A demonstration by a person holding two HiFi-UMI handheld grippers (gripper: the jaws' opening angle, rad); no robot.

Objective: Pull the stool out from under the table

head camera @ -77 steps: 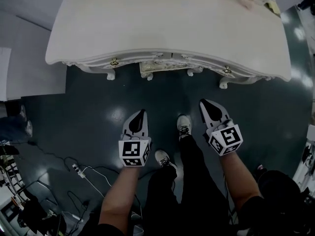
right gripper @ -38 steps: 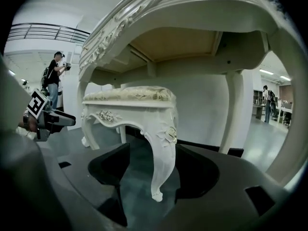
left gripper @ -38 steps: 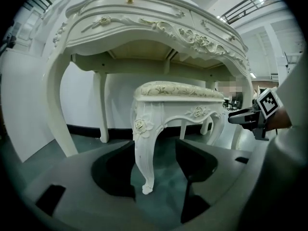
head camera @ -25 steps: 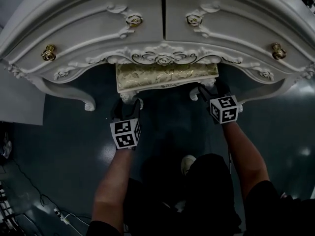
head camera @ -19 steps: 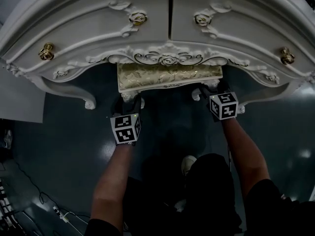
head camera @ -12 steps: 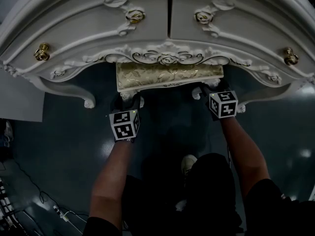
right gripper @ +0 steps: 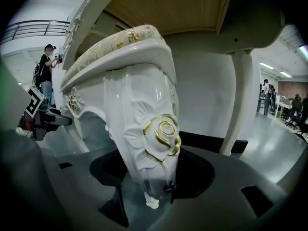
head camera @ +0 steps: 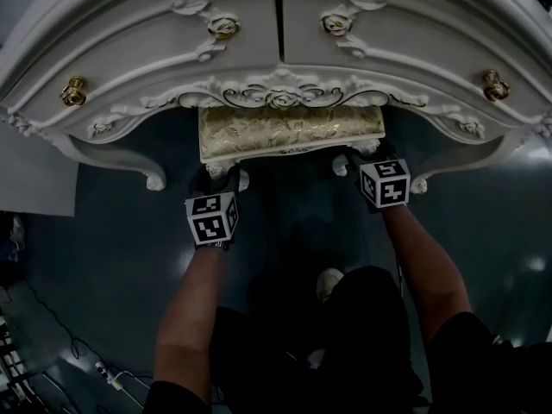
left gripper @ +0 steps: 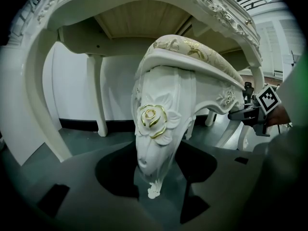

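Stool (head camera: 291,133), under table (head camera: 155,67): my left gripper (head camera: 217,178) and right gripper (head camera: 366,157) each straddle a front leg (left gripper: 156,129), jaws wide, just closing.

One stool (head camera: 291,132), one table (head camera: 108,152), two drawers (head camera: 164,37), two gold knobs (head camera: 75,89), two rose knobs (head camera: 224,28), left gripper (head camera: 216,178), right gripper (head camera: 366,155).

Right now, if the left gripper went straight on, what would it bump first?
Most likely the stool leg with the gold rose, already between the left gripper's jaws, which have just been closing.
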